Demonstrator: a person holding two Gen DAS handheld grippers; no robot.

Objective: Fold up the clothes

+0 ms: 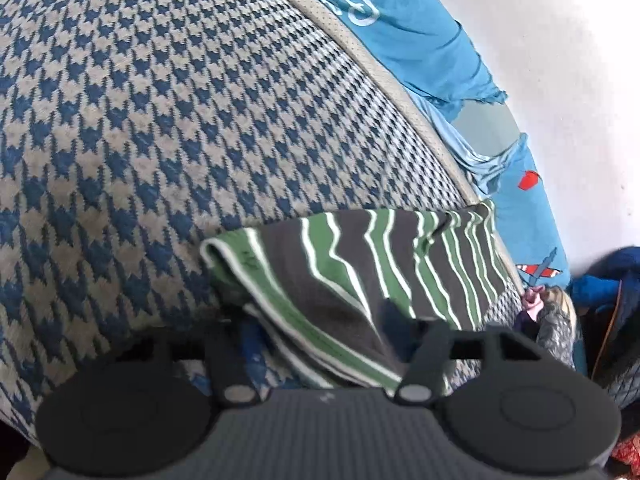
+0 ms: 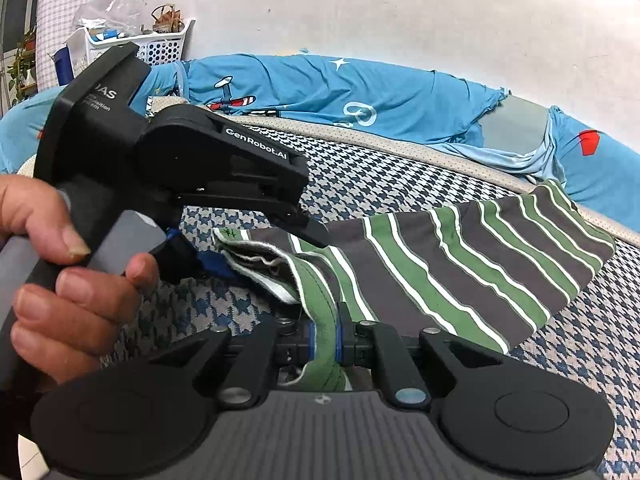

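A striped garment (image 2: 460, 264), grey with green and white bands, is seen spread on the houndstooth-patterned bed (image 2: 440, 176). Its green hem is pinched between the blue pads of the right hand-held gripper (image 2: 325, 342), which is clamped tight at six o'clock in the right wrist view. The left hand-held gripper (image 2: 256, 246) is held by a hand (image 2: 60, 276) at nine o'clock; its fingers are set about the garment's folded edge, but whether the cloth is gripped cannot be told. A blue printed sheet (image 2: 320, 92) is bunched along the bed's far side, at twelve o'clock.
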